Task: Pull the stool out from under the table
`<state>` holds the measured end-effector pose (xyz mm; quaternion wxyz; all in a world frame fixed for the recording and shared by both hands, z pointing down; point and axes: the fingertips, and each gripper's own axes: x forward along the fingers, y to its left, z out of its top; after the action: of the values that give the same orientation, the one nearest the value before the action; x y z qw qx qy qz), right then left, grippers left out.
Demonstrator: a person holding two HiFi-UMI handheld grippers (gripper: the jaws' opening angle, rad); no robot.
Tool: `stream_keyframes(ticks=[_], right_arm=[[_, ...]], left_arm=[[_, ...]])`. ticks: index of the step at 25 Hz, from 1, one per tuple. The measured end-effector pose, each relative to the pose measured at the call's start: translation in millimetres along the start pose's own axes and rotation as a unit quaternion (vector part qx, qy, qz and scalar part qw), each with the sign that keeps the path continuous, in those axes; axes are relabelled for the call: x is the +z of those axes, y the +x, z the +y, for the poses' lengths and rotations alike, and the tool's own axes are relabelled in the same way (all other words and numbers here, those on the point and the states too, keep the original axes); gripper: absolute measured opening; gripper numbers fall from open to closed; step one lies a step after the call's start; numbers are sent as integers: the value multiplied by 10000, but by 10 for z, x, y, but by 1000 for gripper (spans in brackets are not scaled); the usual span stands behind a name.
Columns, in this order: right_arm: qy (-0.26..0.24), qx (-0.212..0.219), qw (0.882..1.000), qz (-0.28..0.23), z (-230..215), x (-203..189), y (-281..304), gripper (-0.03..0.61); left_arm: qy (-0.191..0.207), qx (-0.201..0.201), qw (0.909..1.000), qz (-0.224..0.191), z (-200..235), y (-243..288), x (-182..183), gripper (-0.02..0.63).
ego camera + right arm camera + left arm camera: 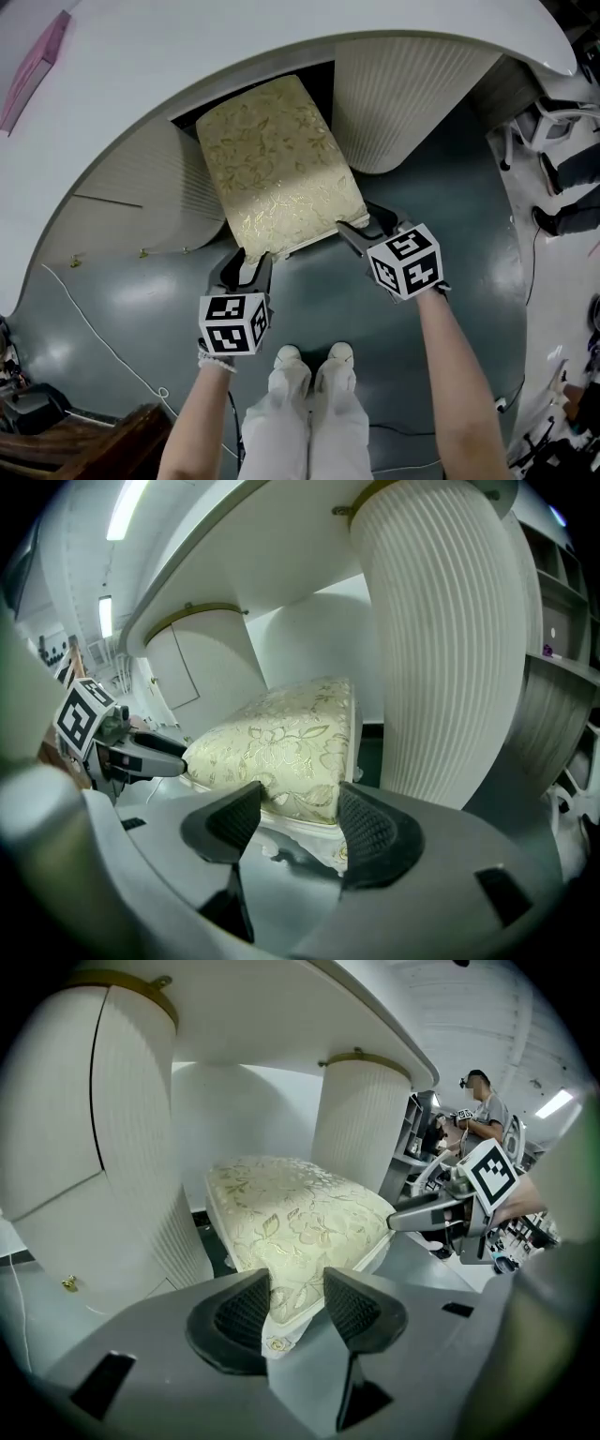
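The stool (281, 169) has a cream cushion with a gold flower pattern and stands partly out from under the white table (281, 37), between two fluted pedestals. My left gripper (251, 261) is shut on the stool's near left corner; in the left gripper view the cushion (300, 1213) fills the gap between the pads of that gripper (297, 1302). My right gripper (364, 223) is shut on the near right corner, where the cushion (281, 742) and its white frame sit between the jaws of the gripper (298, 822). Each gripper view shows the other gripper's tip at the far corner.
Fluted pedestals (403, 103) (150, 187) flank the stool closely. The person's white shoes (314, 361) stand just behind the grippers on the dark green floor. A thin cable (94, 328) and dark wooden furniture (103, 445) lie at the left, office chairs (562, 169) at the right.
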<state>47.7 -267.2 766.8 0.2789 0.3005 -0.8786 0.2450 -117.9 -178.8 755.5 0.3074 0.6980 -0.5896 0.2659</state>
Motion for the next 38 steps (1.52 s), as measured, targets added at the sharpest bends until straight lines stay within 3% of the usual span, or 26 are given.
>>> stream_keyframes(ticks=[10, 38], right_arm=[[94, -26, 9996, 269, 138, -192, -210, 278], [388, -236, 9966, 681, 750, -1258, -1182, 275]], left_arm=[[162, -186, 9991, 342, -110, -180, -160, 183], [351, -579, 9939, 874, -791, -958, -1125, 166]])
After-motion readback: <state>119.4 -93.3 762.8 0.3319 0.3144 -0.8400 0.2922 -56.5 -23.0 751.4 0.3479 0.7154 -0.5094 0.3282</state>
